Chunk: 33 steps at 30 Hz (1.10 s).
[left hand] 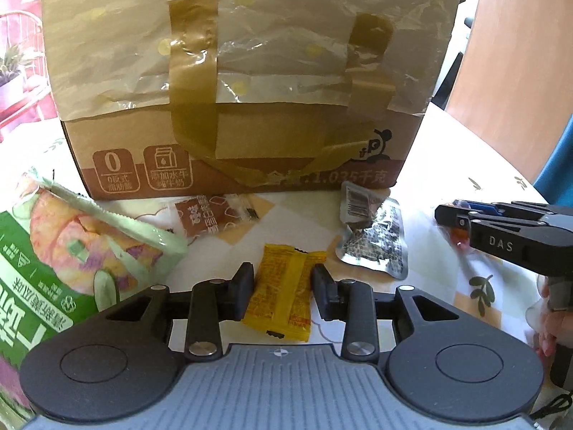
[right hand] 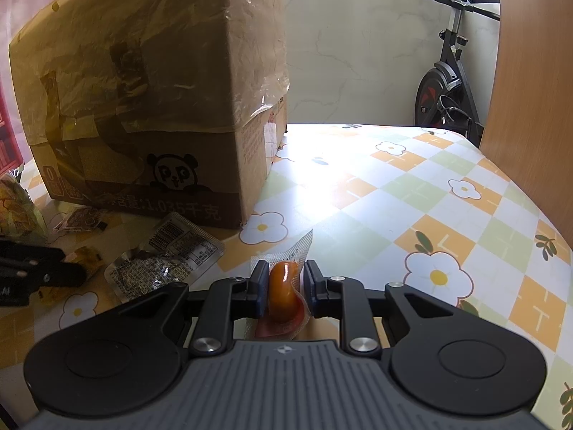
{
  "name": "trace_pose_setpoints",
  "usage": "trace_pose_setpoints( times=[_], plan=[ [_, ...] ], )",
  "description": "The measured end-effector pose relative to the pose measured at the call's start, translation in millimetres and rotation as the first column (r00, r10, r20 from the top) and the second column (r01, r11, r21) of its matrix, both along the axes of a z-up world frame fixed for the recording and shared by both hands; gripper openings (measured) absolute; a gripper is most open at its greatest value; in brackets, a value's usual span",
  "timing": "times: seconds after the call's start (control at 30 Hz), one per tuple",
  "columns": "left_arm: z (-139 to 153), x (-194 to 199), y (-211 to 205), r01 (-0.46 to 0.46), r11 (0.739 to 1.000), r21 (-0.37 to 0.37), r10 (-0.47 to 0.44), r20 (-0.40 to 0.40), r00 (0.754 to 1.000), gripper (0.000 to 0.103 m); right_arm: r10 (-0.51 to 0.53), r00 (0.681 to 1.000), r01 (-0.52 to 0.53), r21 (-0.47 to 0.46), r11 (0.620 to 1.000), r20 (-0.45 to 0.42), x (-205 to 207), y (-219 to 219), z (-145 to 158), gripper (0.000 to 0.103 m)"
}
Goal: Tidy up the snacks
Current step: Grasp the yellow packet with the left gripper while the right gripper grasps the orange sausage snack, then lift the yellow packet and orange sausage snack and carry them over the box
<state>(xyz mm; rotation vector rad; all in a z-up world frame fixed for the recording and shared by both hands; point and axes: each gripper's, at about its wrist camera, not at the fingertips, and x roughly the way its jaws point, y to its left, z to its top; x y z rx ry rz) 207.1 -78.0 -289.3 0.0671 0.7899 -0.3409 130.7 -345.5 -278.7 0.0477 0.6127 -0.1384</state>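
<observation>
Cardboard box (left hand: 236,82) fills the upper frame, table (right hand: 412,193) runs below it. Left gripper (left hand: 283,286) bottom centre: jaws apart, straddling the yellow packet (left hand: 283,290), long axis along the fingers, pads just beside its edges; squeeze looks next. Right gripper (right hand: 286,292) lower centre: jaws on either side of the orange sausage pack (right hand: 283,292), left pad touching, grip unclear.

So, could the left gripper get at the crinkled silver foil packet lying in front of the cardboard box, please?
Probably yes: the silver foil packet lies flat and uncovered, just right of the left gripper. But its jaws straddle the yellow sachet, and the right gripper hovers close beside the packet.
</observation>
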Motion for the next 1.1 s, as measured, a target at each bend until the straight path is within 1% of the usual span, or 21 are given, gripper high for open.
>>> trace_pose_setpoints(
  times=[0.17, 0.37, 0.47, 0.63, 0.87, 1.0, 1.1],
  plan=[
    [-2, 0, 2, 0.006, 1.000, -0.003, -0.006, 0.015, 1.000, 0.039, 0.000, 1.000, 0.000, 0.002, 1.000, 0.001, 0, 0, 0, 0.023],
    [-1, -6, 0, 0.020, 0.999, 0.030, -0.022, 0.046, 0.999, 0.038, 0.000, 1.000, 0.000, 0.003, 1.000, 0.001, 0, 0, 0, 0.023],
    [1, -8, 3, 0.019, 1.000, 0.003, -0.019, 0.042, 0.999, 0.034, 0.000, 1.000, 0.000, 0.005, 1.000, 0.003, 0, 0, 0, 0.023],
    [6, -12, 6, 0.021, 1.000, -0.012, -0.020, 0.052, 0.998, 0.033, -0.005, 1.000, 0.005, 0.016, 1.000, 0.012, -1, -1, 0, 0.023],
    [30, -18, 15, 0.011, 0.998, -0.066, -0.005, 0.095, 0.995, 0.033, -0.011, 0.999, 0.010, 0.029, 1.000, 0.043, -8, -3, 3, 0.021],
    [49, -21, 26, 0.004, 0.997, -0.071, 0.005, 0.129, 0.992, 0.033, 0.001, 0.998, -0.002, 0.031, 1.000, 0.056, -11, -1, 9, 0.020],
    [69, -20, 42, -0.012, 0.997, -0.075, 0.024, 0.155, 0.988, 0.033, 0.006, 0.997, -0.010, 0.051, 0.999, 0.081, -16, 0, 21, 0.020]
  ],
)
